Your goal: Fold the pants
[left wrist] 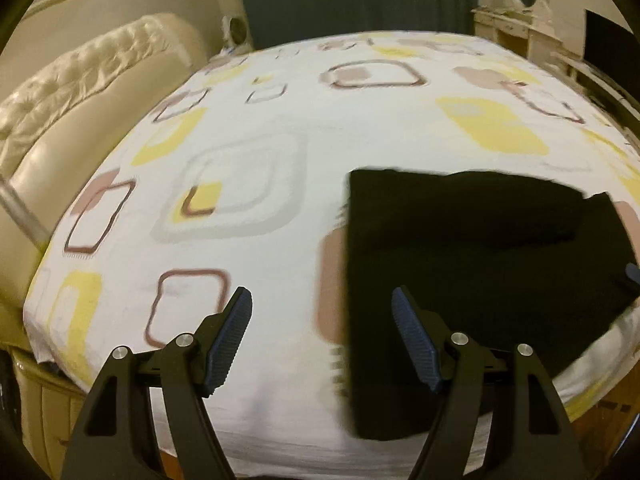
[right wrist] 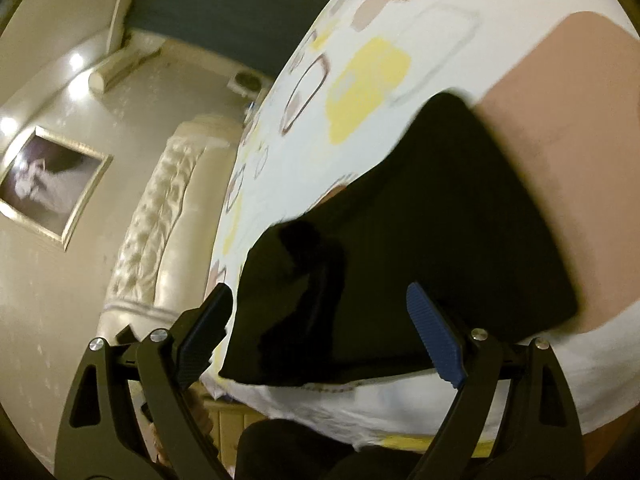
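- Black pants [left wrist: 472,280] lay folded compact at the bed's [left wrist: 280,128] near edge.
- My left gripper [left wrist: 322,334] hung wide, holding nothing, above the sheet.
- My right gripper [right wrist: 320,328] gaped wide over the pants, seemingly released.

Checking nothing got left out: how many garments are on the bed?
1: black pants, folded, on the patterned bedsheet near its front edge. Both grippers are open, holding nothing.
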Action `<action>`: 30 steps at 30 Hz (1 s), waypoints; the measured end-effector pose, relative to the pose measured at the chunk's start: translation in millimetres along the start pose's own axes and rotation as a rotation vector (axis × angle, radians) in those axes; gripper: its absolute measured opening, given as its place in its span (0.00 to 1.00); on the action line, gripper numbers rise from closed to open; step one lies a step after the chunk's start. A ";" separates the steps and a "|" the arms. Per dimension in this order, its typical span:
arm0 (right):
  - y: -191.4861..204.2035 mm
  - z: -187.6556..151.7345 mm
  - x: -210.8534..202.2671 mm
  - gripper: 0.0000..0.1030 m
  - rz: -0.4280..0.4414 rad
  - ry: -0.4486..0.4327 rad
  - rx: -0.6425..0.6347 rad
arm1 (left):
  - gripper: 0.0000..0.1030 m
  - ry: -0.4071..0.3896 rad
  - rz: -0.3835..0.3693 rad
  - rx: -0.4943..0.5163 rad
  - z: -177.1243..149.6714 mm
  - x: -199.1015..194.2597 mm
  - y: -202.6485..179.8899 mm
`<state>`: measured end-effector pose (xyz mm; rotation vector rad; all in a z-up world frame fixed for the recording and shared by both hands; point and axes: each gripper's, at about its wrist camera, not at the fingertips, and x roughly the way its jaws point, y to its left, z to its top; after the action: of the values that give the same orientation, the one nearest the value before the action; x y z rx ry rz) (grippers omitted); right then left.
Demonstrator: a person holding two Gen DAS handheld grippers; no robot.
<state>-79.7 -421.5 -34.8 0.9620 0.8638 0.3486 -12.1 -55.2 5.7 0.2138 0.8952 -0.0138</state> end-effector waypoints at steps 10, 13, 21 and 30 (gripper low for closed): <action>28.0 -4.1 65.6 0.86 -0.027 0.085 -0.028 | 0.70 0.067 -0.010 -0.147 -4.9 19.0 46.7; 34.1 -3.5 59.7 0.86 -0.067 0.039 -0.061 | 0.70 0.061 -0.011 -0.136 -5.6 16.7 45.2; 50.9 -15.3 99.1 0.86 -0.062 0.190 -0.127 | 0.70 0.037 -0.021 -0.111 -4.1 11.7 41.2; 50.6 -29.1 122.8 0.28 -0.133 0.250 -0.163 | 0.70 0.046 -0.022 -0.113 -4.6 13.9 41.8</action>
<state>-19.9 -302.2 -60.5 0.7147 1.1041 0.4241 -2.7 -12.4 -0.3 0.0996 0.9408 0.0215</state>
